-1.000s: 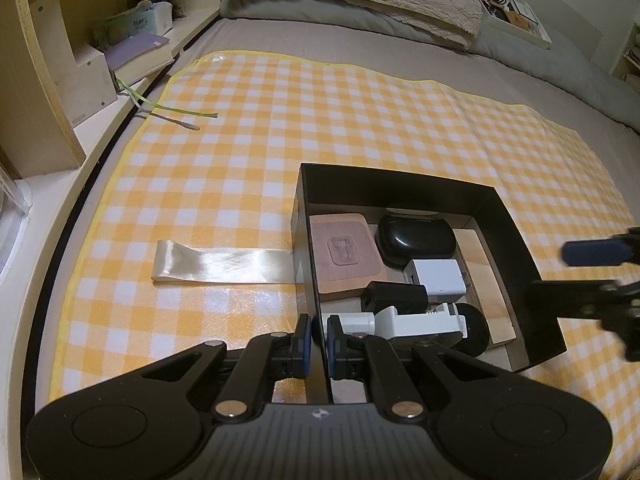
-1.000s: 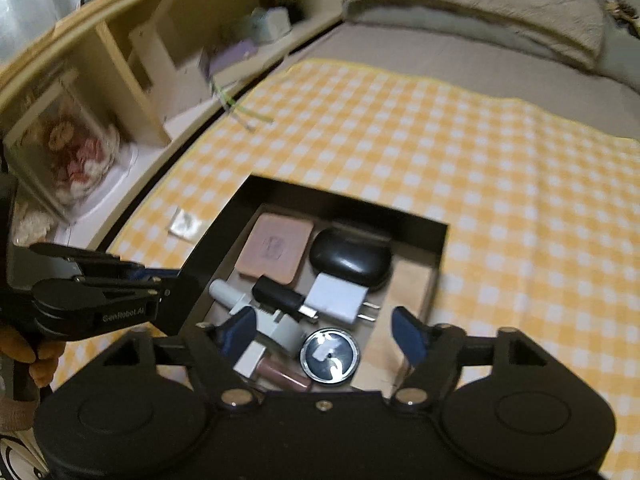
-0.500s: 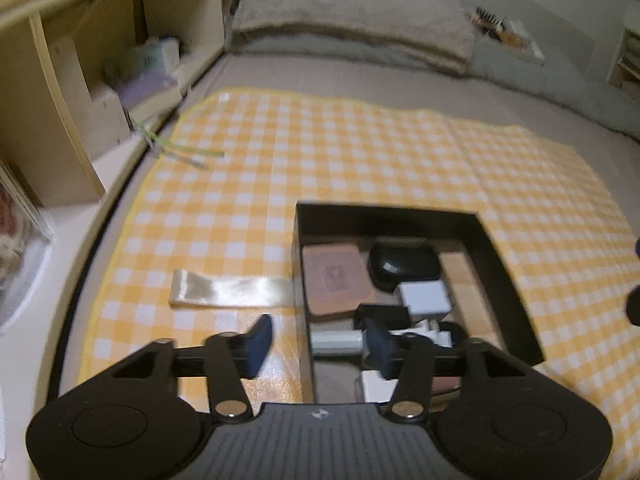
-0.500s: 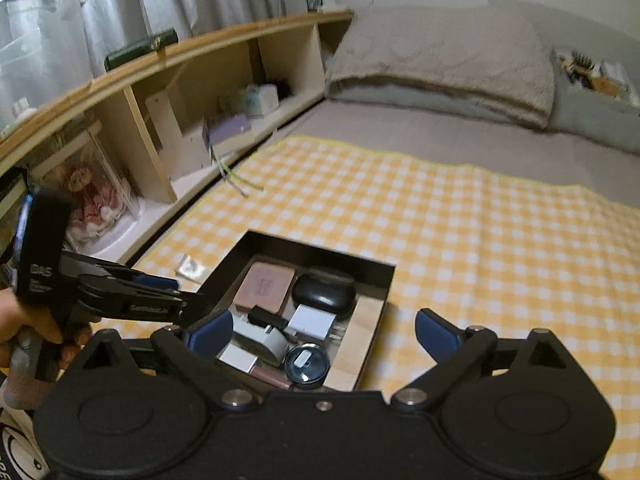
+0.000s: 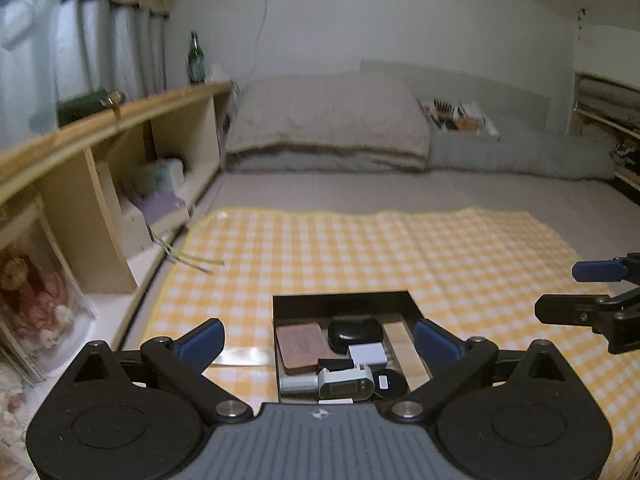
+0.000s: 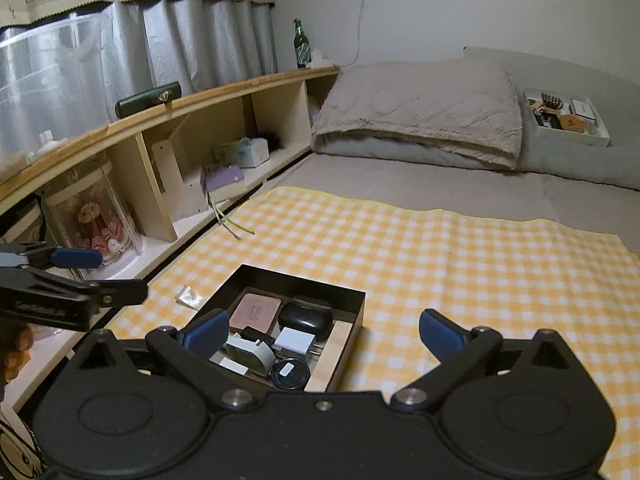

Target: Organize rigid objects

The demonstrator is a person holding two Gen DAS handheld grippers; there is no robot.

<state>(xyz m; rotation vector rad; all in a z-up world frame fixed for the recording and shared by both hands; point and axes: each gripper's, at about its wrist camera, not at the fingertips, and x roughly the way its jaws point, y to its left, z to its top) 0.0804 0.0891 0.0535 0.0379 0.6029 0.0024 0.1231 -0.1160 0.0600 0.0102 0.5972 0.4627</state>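
A black open box [image 5: 344, 300] [image 6: 304, 285] lies on the yellow checked cloth [image 5: 360, 248] [image 6: 420, 248]. It holds a brown flat case [image 5: 300, 346] [image 6: 255, 311], a black oval case [image 5: 354, 330] [image 6: 305, 318], a white charger [image 5: 367, 354] [image 6: 295, 340], a white-grey device [image 5: 344, 385] [image 6: 250, 354], a round black tin [image 6: 291, 373] and a wooden block [image 5: 402, 346]. My left gripper [image 5: 318, 342] is open and empty, raised above the box. My right gripper [image 6: 318, 330] is open and empty, also raised.
A shiny wrapper [image 5: 240, 358] [image 6: 188, 294] lies left of the box. Wooden shelves [image 6: 192, 152] run along the left, with a doll case [image 6: 90, 216]. A pillow [image 6: 420, 108] and a white tray [image 6: 566, 118] sit at the bed's head.
Both grippers have risen and tilted up away from the box. My left gripper has gone from shut to wide open; the right opened wider.
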